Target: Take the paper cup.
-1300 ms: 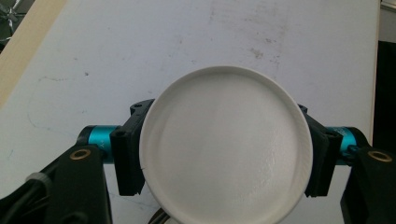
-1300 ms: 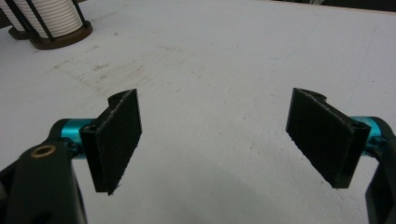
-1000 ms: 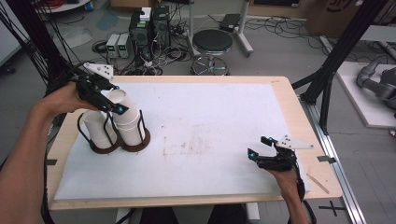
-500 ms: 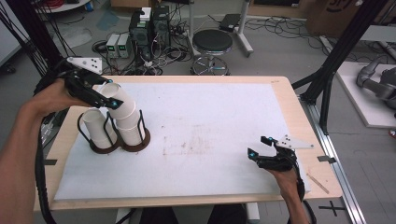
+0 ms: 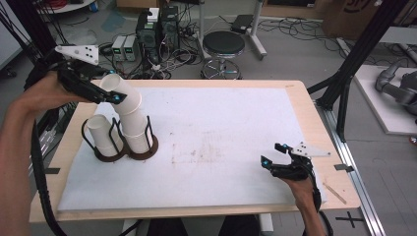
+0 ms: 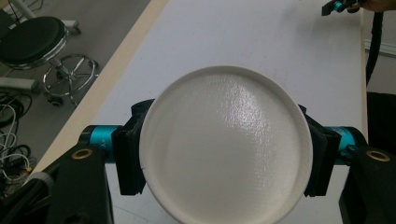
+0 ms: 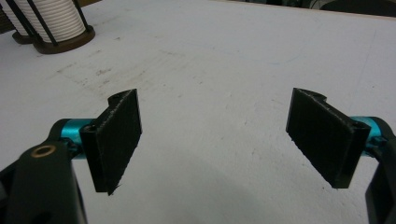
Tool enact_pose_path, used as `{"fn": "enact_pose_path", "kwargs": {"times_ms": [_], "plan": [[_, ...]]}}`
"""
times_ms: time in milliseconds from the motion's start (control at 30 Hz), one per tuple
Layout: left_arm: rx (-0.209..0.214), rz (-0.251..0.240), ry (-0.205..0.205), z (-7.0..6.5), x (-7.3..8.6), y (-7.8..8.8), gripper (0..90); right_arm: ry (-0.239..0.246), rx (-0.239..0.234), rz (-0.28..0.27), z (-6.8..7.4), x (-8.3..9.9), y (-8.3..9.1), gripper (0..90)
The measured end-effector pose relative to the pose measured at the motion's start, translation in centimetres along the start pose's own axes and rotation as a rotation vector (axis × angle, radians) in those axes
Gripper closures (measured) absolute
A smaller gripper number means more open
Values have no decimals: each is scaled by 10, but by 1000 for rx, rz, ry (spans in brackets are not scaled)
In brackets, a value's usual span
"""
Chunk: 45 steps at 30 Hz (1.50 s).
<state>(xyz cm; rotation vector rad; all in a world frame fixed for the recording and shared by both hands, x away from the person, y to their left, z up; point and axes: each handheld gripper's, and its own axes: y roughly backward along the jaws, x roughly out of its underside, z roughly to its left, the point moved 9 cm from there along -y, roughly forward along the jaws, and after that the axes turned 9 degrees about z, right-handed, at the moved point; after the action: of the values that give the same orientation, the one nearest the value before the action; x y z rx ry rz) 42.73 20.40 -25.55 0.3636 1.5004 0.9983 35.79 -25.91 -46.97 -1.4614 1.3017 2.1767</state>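
Note:
Two stacks of white paper cups stand in a black wire holder (image 5: pixel 147 147) at the left of the white mat. My left gripper (image 5: pixel 110 94) is shut on the top cup (image 5: pixel 120 88) of the right stack (image 5: pixel 134 127), which leans up and to the left. In the left gripper view the cup's round end (image 6: pixel 224 144) sits squeezed between both pads. The shorter left stack (image 5: pixel 101 133) stands free. My right gripper (image 5: pixel 271 154) rests near the mat's front right, open, with bare mat between its pads (image 7: pixel 119 135). The holder and cups (image 7: pixel 53 16) appear far off at that view's top left.
The mat (image 5: pixel 221 128) lies on a wooden table (image 5: pixel 314 123). A black stool (image 5: pixel 223 45), computer boxes and cables stand on the floor behind it. Black frame legs (image 5: pixel 351 64) rise at the right. A small stick (image 5: pixel 334 191) lies by the front right edge.
My left gripper has risen and drifted left with the top cup in it, drawing the right stack taller and more tilted. The right gripper has kept still.

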Motion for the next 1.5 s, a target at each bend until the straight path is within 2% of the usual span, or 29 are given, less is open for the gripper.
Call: {"fn": "enact_pose_path", "kwargs": {"times_ms": [333,533,667,867,967,1067,1167,1300,1500], "plan": [[3,-13,-1,-4,-4,2,323,1,1,-3,0,-1,1,186],[20,-40,2,-9,-11,0,322,8,3,-1,1,-1,0,186],[26,-60,-10,-14,-16,2,322,4,2,-2,1,-1,0,185],[23,-60,-31,-22,-18,3,321,1,0,-2,1,-2,0,186],[24,-54,-28,-26,-18,4,320,5,1,-2,2,-2,0,186],[27,-63,-33,-33,-17,5,320,3,1,-4,2,-2,1,185],[31,-67,-55,-43,-15,6,320,-1,1,-5,1,-2,2,185],[37,-75,-56,-52,-11,4,319,5,3,-8,1,-2,1,185],[45,-61,-90,-68,-6,-1,318,9,2,-12,1,-3,1,186]]}}
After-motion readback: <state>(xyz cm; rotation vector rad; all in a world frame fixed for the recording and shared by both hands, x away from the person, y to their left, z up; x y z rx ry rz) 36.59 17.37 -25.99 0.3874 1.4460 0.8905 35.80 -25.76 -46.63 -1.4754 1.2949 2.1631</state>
